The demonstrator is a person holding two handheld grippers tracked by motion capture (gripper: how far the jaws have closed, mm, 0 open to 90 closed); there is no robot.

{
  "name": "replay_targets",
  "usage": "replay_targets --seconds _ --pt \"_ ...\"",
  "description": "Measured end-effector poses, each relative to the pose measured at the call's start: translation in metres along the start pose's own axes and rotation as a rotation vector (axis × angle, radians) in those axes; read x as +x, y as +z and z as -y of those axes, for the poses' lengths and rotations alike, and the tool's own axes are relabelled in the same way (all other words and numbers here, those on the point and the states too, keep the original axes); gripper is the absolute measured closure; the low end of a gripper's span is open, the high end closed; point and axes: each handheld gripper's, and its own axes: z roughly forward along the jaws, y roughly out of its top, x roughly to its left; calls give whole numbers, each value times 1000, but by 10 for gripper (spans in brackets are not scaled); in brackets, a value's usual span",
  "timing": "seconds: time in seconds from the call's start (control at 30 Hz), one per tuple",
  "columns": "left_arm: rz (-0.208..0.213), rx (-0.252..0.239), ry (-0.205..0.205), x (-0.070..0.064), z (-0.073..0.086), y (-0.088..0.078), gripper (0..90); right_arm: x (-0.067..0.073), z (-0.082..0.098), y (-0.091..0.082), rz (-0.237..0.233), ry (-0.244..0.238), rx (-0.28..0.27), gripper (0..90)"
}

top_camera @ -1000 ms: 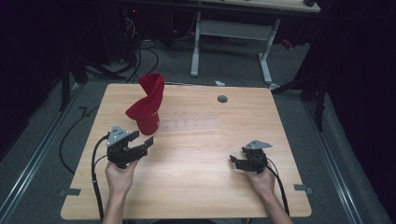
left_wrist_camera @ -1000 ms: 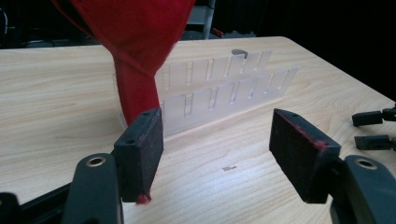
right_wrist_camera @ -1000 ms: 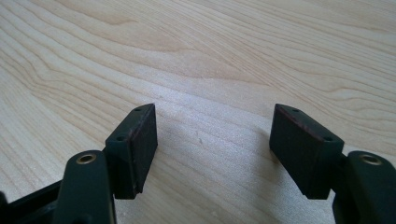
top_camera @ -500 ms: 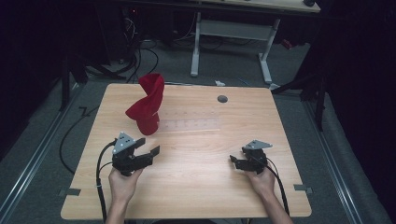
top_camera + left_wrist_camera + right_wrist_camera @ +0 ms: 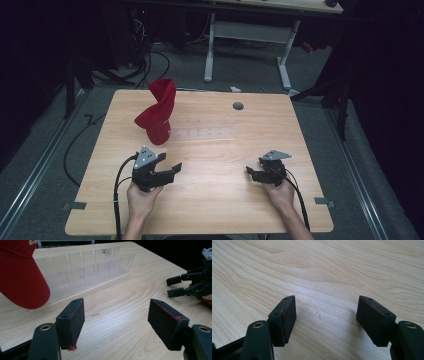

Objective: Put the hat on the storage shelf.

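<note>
— Cap (image 5: 157, 112), red, perches on the end of the clear slotted rack (image 5: 202, 134), toward the tabletop's (image 5: 210, 200) far-left corner. Looks top-heavy to me.

— Agreed. The left gripper (image 5: 170, 172) sits nearest, fingers (image 5: 71, 321) spread wide, nothing held. A careless sweep could topple the cap or shove the rack.

— And the right gripper (image 5: 252, 173)?

— Near the front-right edge, fingers (image 5: 284, 318) released too, over bare wood. Little risk there.

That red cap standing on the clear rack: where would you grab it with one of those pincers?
Probably by the brim. On the red cap it sticks out low toward the left gripper, thin and stiff enough for open jaws. I'd come in from the near side, level with the table.
</note>
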Motion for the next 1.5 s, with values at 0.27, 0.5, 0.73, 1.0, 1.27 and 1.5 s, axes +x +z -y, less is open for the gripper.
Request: replay_targets --seconds 0.27,0.5,0.73,1.0,1.27,1.5 --pt "5 45 -7 3 10 10 303 0 0 0 0 0 0 325" --pt "-23 78 5 5 27 20 301 0 0 0 0 0 0 324" --pt "-46 119 9 11 34 29 296 0 0 0 1 -2 -1 325" --pt "-74 129 41 19 38 40 294 0 0 0 1 -3 -1 327" --pt "-82 501 445 46 29 29 294 0 0 0 2 -2 -1 327" --pt "-126 485 429 46 41 42 286 1 0 0 0 -3 -1 327"
